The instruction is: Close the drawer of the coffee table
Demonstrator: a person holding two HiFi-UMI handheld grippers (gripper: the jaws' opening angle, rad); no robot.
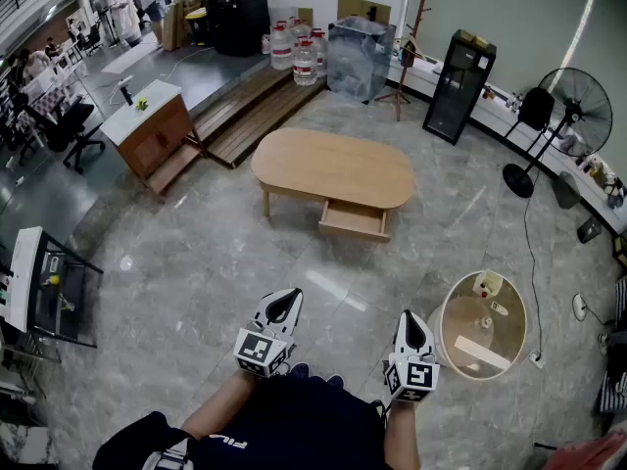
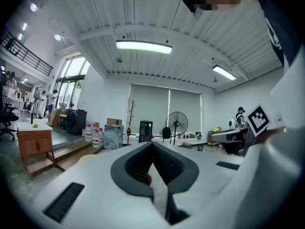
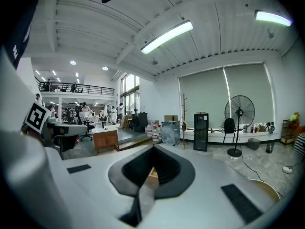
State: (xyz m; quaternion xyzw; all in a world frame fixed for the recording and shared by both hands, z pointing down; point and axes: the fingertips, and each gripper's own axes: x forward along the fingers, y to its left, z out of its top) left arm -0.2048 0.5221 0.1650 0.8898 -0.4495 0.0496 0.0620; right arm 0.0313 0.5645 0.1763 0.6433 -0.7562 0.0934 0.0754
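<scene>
An oval wooden coffee table stands on the tiled floor in the middle of the head view. Its drawer sticks out of the near side, pulled open toward me. Both grippers are held low in front of my body, well short of the table. The left gripper is shut with nothing in it, and the right gripper is shut and empty too. In the left gripper view the jaws of the left gripper meet at the tip. In the right gripper view the right gripper is closed, with a sliver of the table's wood showing behind it.
A small round side table stands close at my right. A floor fan and a black cabinet are at the back right, a wooden cabinet and low wooden steps at the back left. A cart stands at the left.
</scene>
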